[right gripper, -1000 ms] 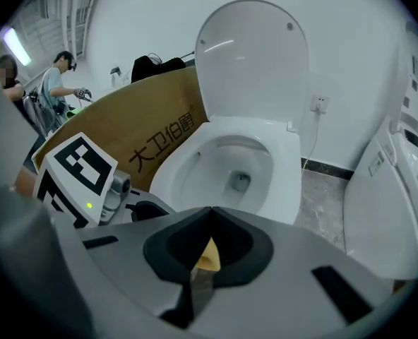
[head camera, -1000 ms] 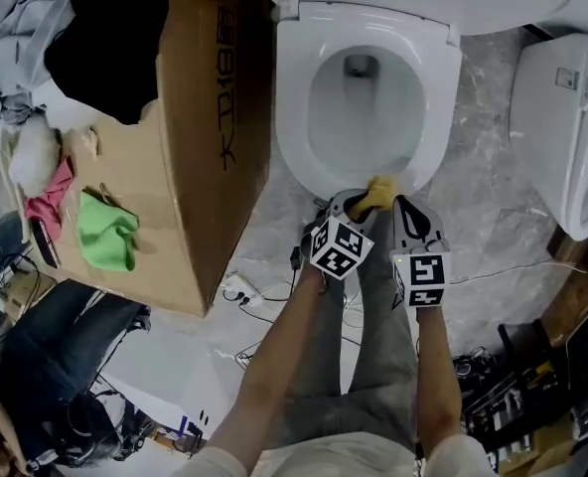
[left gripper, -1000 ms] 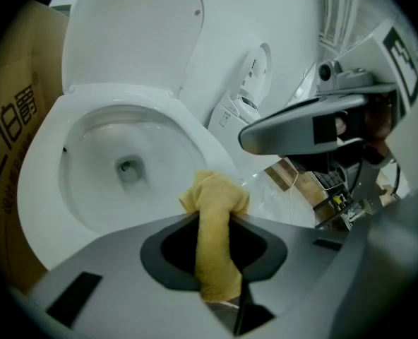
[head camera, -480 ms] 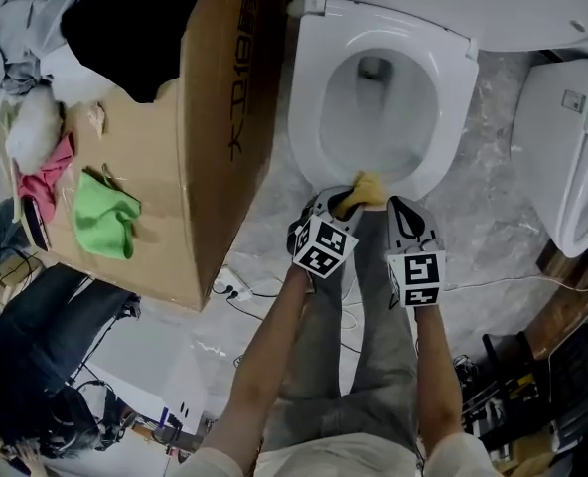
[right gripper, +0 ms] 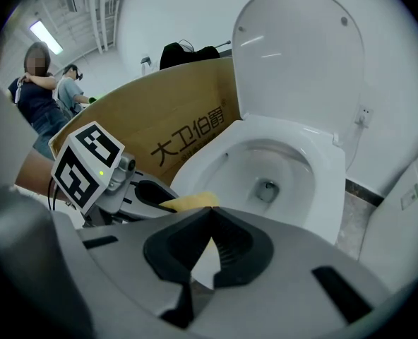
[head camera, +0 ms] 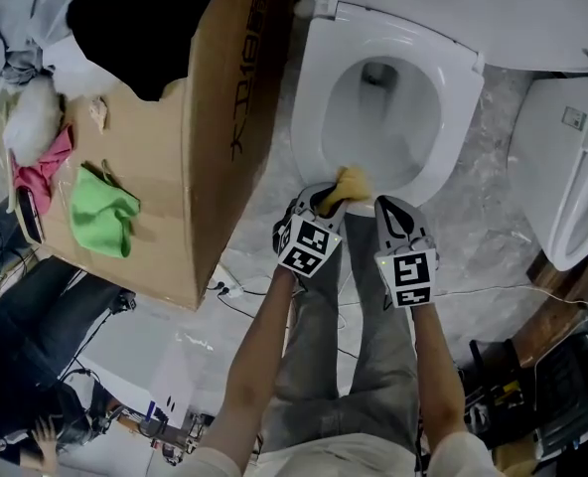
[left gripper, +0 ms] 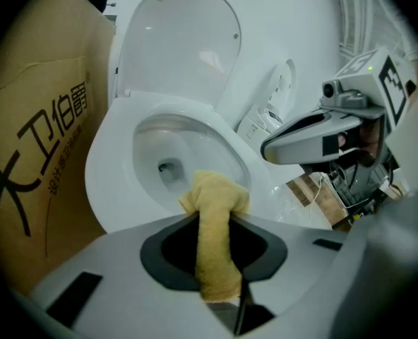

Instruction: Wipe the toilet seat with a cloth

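Head view: the left gripper (head camera: 326, 197) holds a yellow cloth (head camera: 352, 181) on the front rim of the toilet seat (head camera: 461, 107), with the right gripper (head camera: 389, 207) just beside it.

Left gripper view: the jaws clamp the cloth, and the seat lies just ahead.

Right gripper view: the jaws are closed on nothing, and the cloth is to their left.

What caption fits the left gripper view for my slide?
Left gripper pinching a yellow cloth at the front edge of the toilet seat, lid up.
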Demonstrator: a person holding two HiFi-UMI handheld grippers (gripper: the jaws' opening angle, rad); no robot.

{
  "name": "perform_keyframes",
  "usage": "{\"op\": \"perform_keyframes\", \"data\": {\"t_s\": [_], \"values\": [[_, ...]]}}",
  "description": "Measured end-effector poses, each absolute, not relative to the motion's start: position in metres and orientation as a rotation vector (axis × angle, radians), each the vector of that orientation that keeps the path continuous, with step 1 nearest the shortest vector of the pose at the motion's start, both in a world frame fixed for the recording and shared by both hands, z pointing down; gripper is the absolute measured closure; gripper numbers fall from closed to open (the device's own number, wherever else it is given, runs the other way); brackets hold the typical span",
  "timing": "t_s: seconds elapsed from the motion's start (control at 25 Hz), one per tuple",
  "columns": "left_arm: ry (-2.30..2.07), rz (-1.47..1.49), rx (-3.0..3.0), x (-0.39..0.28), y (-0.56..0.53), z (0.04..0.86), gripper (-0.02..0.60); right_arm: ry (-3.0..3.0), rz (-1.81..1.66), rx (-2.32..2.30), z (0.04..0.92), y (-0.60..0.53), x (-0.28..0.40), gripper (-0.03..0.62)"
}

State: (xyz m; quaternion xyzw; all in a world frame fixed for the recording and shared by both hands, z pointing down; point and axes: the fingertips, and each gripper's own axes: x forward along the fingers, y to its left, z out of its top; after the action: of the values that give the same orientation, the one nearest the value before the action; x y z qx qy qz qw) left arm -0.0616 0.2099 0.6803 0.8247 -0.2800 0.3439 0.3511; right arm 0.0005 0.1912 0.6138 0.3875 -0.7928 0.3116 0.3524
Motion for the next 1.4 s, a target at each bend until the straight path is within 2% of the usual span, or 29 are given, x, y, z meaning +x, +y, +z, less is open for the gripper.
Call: {"op": "perform_keyframes", "data": {"t_s": [0.72, 1.4], "values": [[-0.982, 0.835, 2.043, -0.122, 0.158, 0.677, 0.482, -2.111, 0.769, 0.831, 0.619, 0.171, -0.016, 0.586], [-1.139, 0.864, 1.947, -0.142, 0.112, 0.679, 0.482, -2.123, 0.74, 0.802, 0.621, 0.134, -0.002, 0.586]]}}
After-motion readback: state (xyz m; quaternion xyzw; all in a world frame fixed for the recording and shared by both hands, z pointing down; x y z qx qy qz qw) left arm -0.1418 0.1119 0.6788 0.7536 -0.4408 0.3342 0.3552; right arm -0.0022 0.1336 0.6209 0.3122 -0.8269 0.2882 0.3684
